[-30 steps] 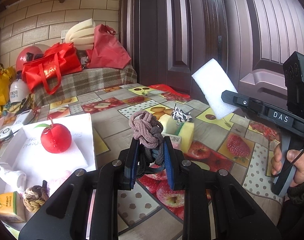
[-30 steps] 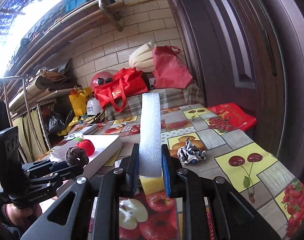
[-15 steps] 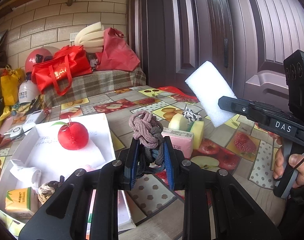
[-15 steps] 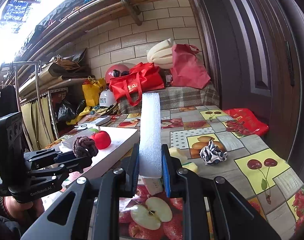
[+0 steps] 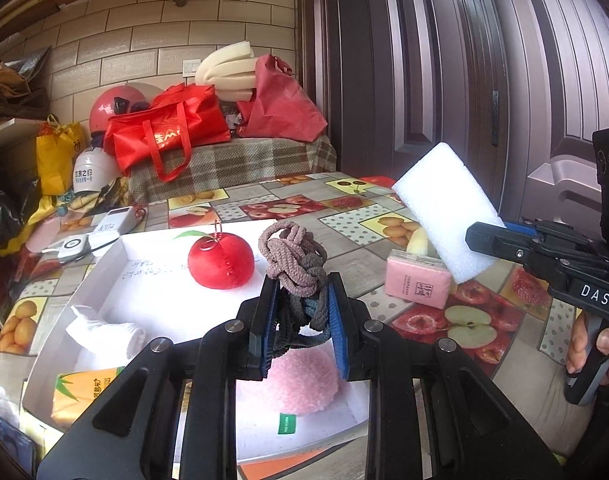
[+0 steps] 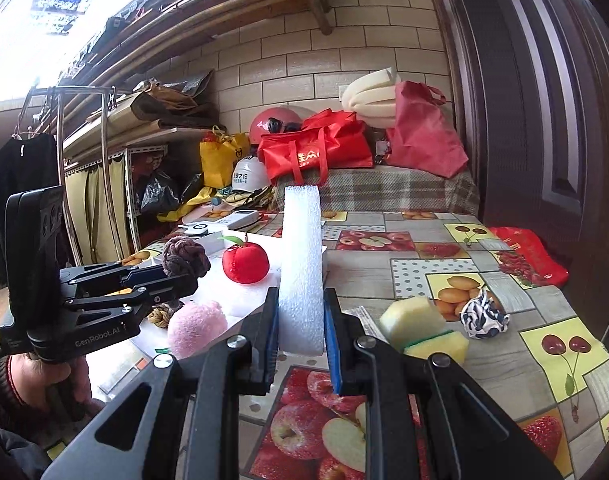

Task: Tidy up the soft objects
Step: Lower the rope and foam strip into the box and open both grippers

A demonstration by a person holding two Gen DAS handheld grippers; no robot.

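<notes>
My left gripper (image 5: 300,312) is shut on a grey-brown knotted rope ball (image 5: 294,258) and holds it above the white tray (image 5: 104,264), over a pink pom-pom (image 5: 300,376). The ball also shows in the right wrist view (image 6: 184,256). My right gripper (image 6: 300,328) is shut on a white foam block (image 6: 302,264), held upright above the table right of the tray; the block also shows in the left wrist view (image 5: 448,208). In the tray lie a red plush apple (image 5: 220,260), a white rolled cloth (image 5: 104,332) and a small juice carton (image 5: 84,392).
On the fruit-print tablecloth (image 6: 504,360) lie a yellow sponge (image 6: 420,328), a black-and-white scrunched cloth (image 6: 484,316) and a pink tissue pack (image 5: 418,286). Red bags (image 5: 168,128), helmets and clutter stand at the table's far end. A dark door (image 5: 444,60) is on the right.
My left gripper has moved left with the rope ball, from over the tablecloth to over the tray. The right gripper has shifted left towards the tray with the foam block.
</notes>
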